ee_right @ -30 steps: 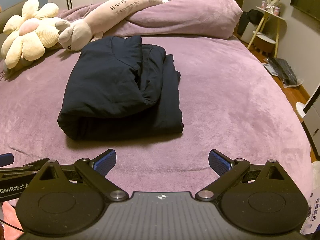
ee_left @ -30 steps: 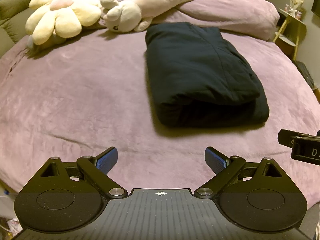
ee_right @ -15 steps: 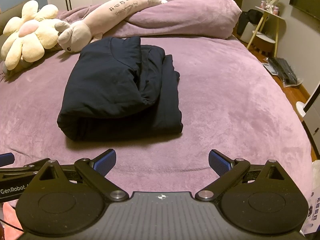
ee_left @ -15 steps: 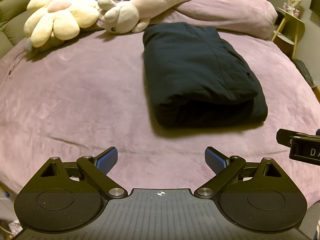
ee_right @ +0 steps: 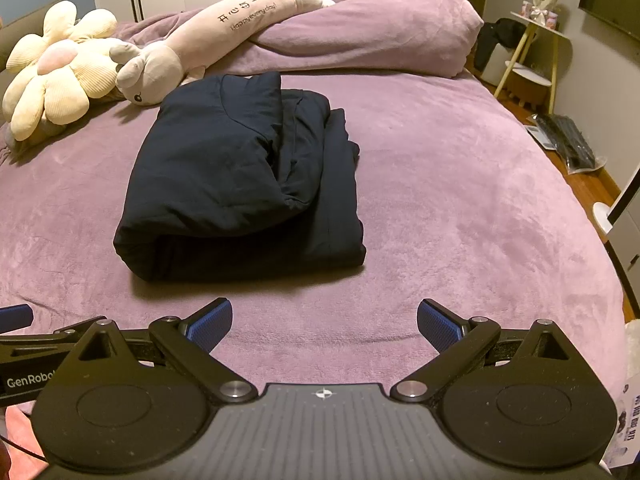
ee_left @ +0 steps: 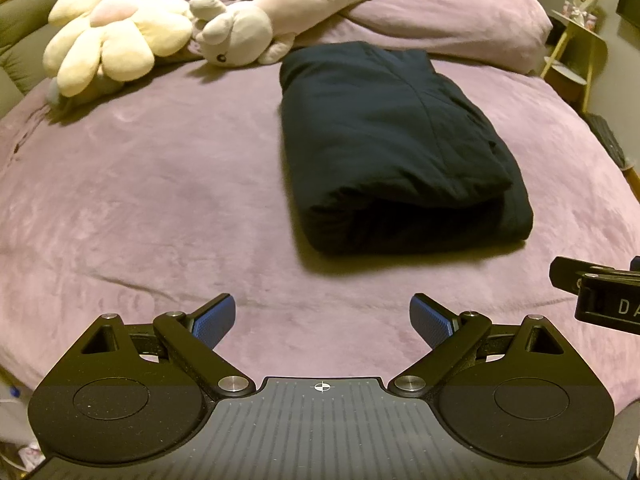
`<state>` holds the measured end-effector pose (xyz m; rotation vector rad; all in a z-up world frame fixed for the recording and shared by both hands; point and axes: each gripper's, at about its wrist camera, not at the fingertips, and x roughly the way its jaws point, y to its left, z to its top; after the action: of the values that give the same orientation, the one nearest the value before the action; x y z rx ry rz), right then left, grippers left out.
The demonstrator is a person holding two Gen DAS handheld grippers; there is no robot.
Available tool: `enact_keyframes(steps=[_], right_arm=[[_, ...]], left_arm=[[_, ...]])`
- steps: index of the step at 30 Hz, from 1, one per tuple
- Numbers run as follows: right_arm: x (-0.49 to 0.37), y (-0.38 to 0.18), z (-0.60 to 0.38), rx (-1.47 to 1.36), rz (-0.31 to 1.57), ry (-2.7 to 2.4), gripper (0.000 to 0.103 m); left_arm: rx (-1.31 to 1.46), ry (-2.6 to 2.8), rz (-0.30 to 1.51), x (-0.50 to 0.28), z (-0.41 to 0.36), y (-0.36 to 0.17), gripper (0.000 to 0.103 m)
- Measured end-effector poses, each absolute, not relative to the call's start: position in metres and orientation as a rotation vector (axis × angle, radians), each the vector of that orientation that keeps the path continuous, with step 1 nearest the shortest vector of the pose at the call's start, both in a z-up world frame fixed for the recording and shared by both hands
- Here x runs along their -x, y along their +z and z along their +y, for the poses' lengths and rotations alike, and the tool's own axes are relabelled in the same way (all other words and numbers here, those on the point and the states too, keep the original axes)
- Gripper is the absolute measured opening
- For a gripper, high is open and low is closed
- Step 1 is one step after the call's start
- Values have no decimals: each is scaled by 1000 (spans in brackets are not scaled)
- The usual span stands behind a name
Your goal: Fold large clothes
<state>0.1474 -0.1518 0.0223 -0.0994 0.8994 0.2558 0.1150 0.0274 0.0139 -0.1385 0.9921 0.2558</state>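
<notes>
One dark navy garment (ee_left: 394,148) lies folded into a thick rectangle in the middle of the purple bed (ee_left: 140,184), just in front of a long plush toy (ee_right: 208,40) and flower cushion (ee_left: 108,36), while the left tool (ee_left: 322,320) and right tool (ee_right: 324,322) hover near its front edge, both spread wide and empty.

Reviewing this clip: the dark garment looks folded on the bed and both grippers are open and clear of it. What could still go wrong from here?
1. The folded dark navy padded garment has a puffy top layer whose right edge sits loose and raised; it may spring open unpressed.
2. A lower layer juts out on the right, so regrasping with the right gripper could drag the stack apart.
3. The long beige plush toy lies close to the garment's far edge; the left gripper pushing it farther might snag there.
</notes>
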Motion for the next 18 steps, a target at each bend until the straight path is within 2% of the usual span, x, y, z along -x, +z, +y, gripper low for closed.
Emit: enact_keyframes(steps=[18], right_arm=[[-146,21,-151,105,900,249,99]], left_arm=[[103,268,979,-112,22,14,97]])
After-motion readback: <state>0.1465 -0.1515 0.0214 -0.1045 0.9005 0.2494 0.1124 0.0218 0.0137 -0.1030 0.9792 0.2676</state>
